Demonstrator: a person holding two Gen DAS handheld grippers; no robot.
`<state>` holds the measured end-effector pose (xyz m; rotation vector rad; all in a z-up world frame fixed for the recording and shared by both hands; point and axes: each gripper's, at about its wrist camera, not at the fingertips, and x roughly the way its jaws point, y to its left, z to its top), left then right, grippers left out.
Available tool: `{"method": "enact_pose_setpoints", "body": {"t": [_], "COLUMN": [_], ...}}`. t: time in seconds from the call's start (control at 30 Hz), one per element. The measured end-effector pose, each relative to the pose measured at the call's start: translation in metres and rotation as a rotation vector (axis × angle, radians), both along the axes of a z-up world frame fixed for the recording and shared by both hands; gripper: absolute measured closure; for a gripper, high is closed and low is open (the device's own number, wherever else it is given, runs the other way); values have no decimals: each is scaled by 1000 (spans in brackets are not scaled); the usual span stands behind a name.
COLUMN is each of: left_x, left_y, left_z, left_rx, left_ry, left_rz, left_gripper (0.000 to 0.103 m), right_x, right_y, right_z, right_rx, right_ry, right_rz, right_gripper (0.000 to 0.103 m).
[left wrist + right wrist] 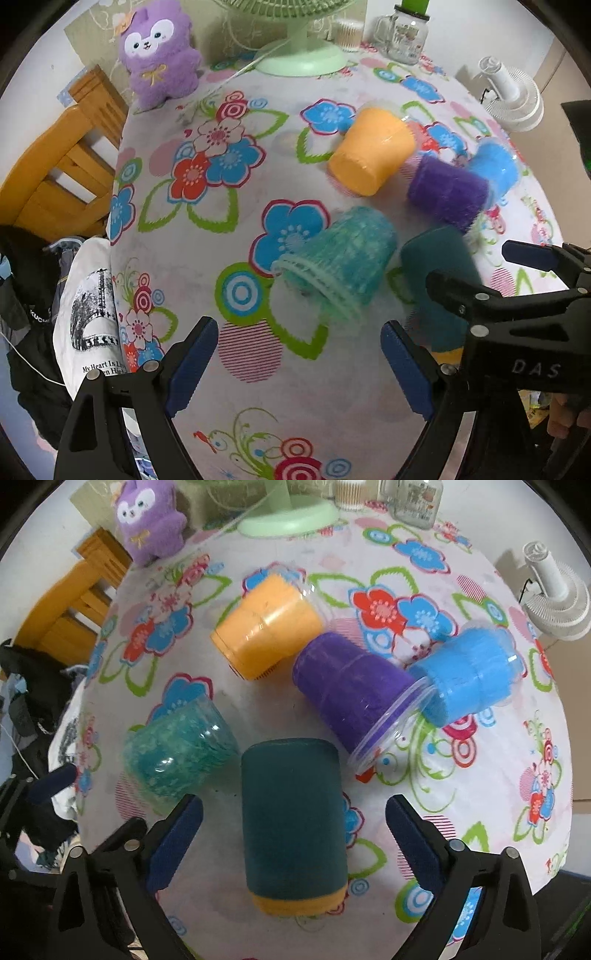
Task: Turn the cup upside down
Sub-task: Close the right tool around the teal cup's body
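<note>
Several cups lie on their sides on the flowered tablecloth [236, 240]. A teal-green clear cup [334, 264] lies just ahead of my open left gripper [299, 365], rim toward it; it also shows in the right wrist view [177, 747]. A dark teal cup with a yellow band [291, 823] lies between the fingers of my open right gripper [293, 843]. Behind lie an orange cup [266, 627], a purple cup [354, 698] and a blue cup [469, 672]. The right gripper shows in the left wrist view [476, 271].
A purple plush toy [160, 51], a green fan base [301, 59] and a glass jar mug [406, 33] stand at the table's back. A white small fan [513, 96] is at the right edge. A wooden chair [62, 155] and clothes [85, 314] are left of the table.
</note>
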<state>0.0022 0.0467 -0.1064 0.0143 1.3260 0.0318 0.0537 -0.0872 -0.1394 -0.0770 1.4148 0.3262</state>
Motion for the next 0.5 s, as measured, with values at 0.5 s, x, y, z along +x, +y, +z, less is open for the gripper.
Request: {"method": "enact_pose_setpoints", "body": {"t": [0.5], "left_x": [6], "left_y": [15], "left_z": [-31], "left_rx": [4], "left_ry": [55], "left_rz": [-5], "left_gripper": [12], "right_x": [10], "right_y": [24], "right_z": [-41], "right_rx": [-62], "right_ry": [73], "right_rz": [46], "right_gripper": [20]}}
